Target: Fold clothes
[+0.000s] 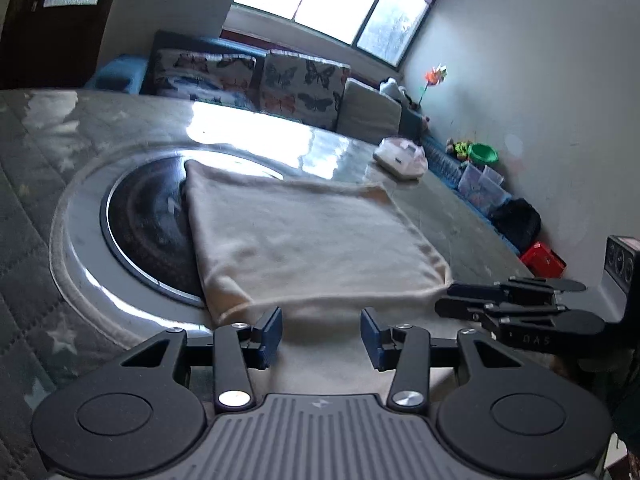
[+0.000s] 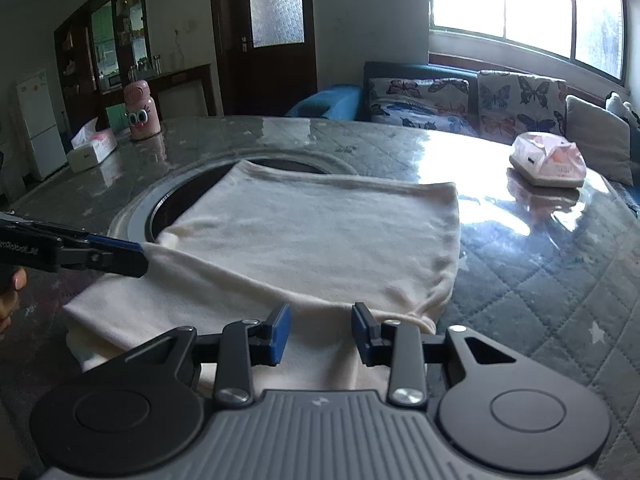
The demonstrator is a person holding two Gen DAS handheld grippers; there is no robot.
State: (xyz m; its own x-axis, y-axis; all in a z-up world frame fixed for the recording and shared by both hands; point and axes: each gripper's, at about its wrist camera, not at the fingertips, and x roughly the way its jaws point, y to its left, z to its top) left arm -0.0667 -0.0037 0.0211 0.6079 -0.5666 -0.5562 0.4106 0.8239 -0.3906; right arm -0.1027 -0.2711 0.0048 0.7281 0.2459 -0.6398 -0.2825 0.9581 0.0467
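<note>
On the counter point(image 2: 520, 280), a cream garment point(image 2: 312, 232) lies flattened in layers, partly covering a round dark inset point(image 1: 148, 220) in the quilted surface. In the right wrist view an upper layer overlaps a lower layer that shows along the near and left sides, so at least one fold is present.

**Position of the jaws**
- The left gripper point(image 1: 320, 334) stands with its jaws apart in its own view, straddling the near edge of the garment, with nothing visibly clamped. In the right wrist view its tips meet the left corner of the upper layer; whether they pinch that corner cannot be told.
- The right gripper point(image 2: 320, 332) likewise shows its jaws apart, with cloth lying between and below them. Whether the cloth is held cannot be told. In the left wrist view its tips sit at the garment's near right corner.

**Governing relation**
- The garment lies directly ahead of both grippers and extends away from them toward the sofa point(image 2: 460, 92).
- Each gripper is stationed at one end of the same near edge: left at the left corner, right at the right corner. Neither is markedly nearer.

**Assessment**
- This arrangement fits either a fold just laid down and being released, or the near edge being taken up for a further fold. The views do not decide between the two.

**Other items**
- A pink tissue pack point(image 2: 548, 164) sits well apart.
</note>
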